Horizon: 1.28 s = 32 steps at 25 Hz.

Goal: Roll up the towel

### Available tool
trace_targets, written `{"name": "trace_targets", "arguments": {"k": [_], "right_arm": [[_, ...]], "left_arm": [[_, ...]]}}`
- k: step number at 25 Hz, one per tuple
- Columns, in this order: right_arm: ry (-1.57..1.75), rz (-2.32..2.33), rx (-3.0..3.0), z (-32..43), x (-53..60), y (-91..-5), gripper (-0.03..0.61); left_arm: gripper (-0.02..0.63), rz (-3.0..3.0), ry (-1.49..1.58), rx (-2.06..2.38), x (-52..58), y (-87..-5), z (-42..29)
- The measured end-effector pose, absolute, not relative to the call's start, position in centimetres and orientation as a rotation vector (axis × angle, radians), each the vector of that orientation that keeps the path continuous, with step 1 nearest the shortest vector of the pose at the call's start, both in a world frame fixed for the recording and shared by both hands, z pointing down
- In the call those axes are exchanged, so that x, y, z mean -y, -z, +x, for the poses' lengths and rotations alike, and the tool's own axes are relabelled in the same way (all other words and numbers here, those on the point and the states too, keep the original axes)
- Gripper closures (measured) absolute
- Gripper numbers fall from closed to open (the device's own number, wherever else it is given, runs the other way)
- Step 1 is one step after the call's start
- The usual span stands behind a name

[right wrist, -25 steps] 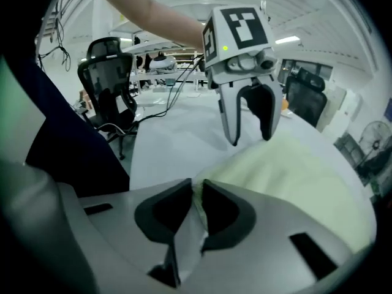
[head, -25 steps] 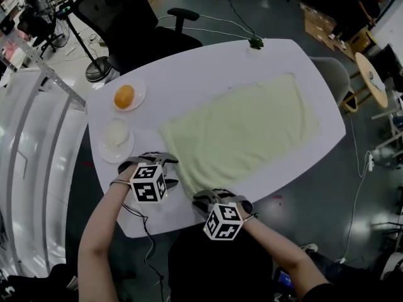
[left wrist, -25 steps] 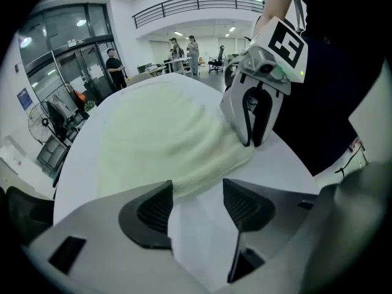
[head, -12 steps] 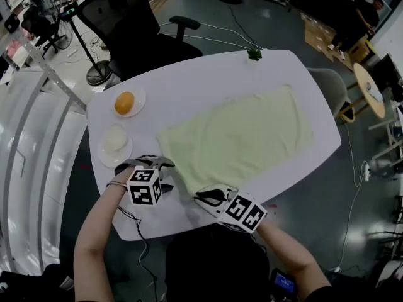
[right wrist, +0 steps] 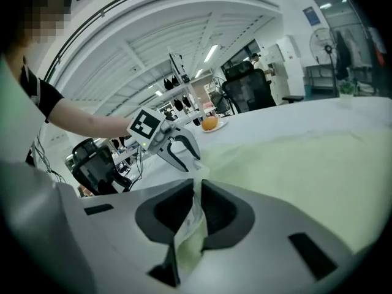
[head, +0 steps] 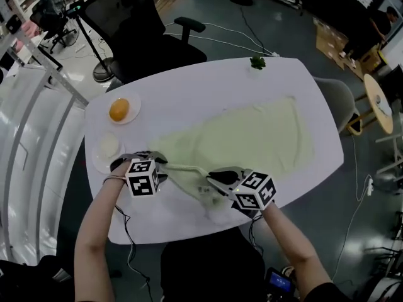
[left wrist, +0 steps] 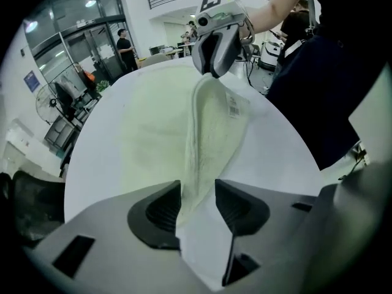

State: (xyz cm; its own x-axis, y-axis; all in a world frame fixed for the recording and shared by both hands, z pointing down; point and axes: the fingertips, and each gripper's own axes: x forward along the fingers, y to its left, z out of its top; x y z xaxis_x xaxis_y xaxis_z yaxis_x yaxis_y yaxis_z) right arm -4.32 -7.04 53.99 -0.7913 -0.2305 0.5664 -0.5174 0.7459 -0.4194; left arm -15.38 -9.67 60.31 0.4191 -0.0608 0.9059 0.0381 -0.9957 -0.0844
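The right gripper [head: 214, 178] is now rolled over and higher, with the towel [head: 252, 137] pulled up by its near corner off the table [head: 189, 87] — pinched tight. The left gripper [head: 160, 160] sits further in at the near edge, its jaws closing round the newly raised fold.

Orange [head: 119, 109] on plate [head: 134, 99], 2nd plate [head: 96, 159] just beside; green sprig [head: 257, 61] at table [head: 189, 87] far edge.
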Motion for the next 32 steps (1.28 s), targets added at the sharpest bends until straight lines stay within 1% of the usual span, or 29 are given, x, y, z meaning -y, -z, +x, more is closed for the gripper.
{"name": "trace_targets", "arguments": {"k": [9,14,15,18,19,24,25,27,32], "right_arm": [[-0.882,0.654,2.335,-1.5,13.7,-57.9,0.526],[-0.827,0.730,2.275,-1.2,15.7,-60.0,0.516],[-0.809,0.759,2.270,-0.9,16.1,-60.2,0.493],[-0.748,0.824,2.288,0.6,16.5,-59.4,0.346],[-0.703,0.829,2.304,1.2,16.4,-58.6,0.321],[-0.484,0.727,2.360,2.7,12.7,-54.7,0.319],[-0.455,0.698,2.369,2.6,11.6,-54.1,0.325],[-0.412,0.656,2.375,2.1,9.0,-53.4,0.355],[-0.476,0.669,2.328,0.1,2.4,-55.2,0.360]], "left_arm": [[0.433,-2.562,1.781,-0.304,13.7,-61.6,-17.1],[0.433,-2.563,1.830,-0.361,14.0,-62.0,-17.7],[0.433,-2.561,1.835,-0.376,14.1,-61.9,-17.8],[0.426,-2.560,1.816,-0.464,14.2,-60.8,-18.3],[0.426,-2.551,1.803,-0.497,14.2,-60.3,-18.6],[0.433,-2.482,1.727,-0.539,13.2,-58.9,-18.9],[0.443,-2.468,1.707,-0.525,12.8,-58.8,-18.8],[0.451,-2.425,1.673,-0.496,12.5,-59.0,-18.7],[0.479,-2.361,1.602,-0.521,13.9,-59.8,-19.6]]}}
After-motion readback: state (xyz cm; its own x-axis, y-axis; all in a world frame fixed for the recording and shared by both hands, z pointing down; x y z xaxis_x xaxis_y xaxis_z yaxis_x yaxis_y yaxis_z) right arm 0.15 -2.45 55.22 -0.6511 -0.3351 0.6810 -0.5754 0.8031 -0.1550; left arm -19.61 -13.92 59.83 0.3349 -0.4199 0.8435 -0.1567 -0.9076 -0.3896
